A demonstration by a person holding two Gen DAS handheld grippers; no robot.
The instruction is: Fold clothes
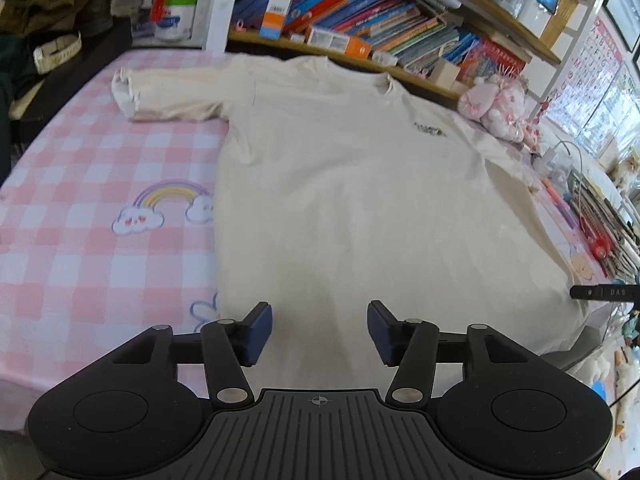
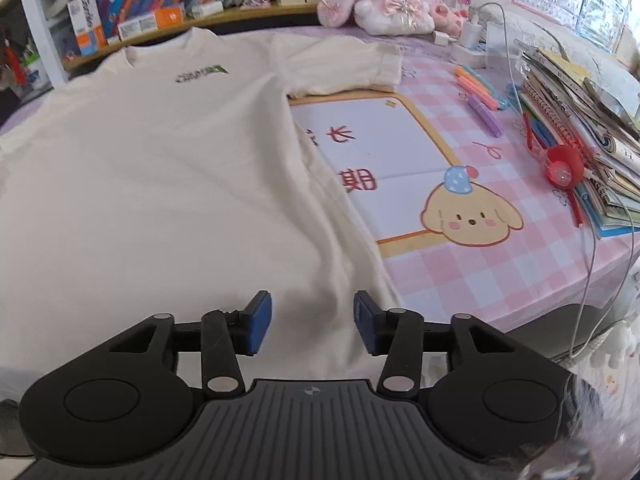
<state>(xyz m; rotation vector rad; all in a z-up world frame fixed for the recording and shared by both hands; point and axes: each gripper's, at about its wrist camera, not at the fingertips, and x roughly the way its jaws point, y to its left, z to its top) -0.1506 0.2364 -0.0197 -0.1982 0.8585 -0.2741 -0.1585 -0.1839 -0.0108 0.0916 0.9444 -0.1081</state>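
Over the shirt (image 1: 340, 184) hem, both grippers, left (image 1: 320, 332) and right (image 2: 313, 322), stand released, holding nothing; advise pinching matching corners evenly before folding.

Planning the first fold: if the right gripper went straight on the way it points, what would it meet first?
Most likely the cream T-shirt, near its bottom hem, between the open right gripper fingers; depth is hard to judge.

Open checked cloth (image 1: 80, 184) left; book stack (image 2: 580, 128), cable (image 2: 592, 240) right.
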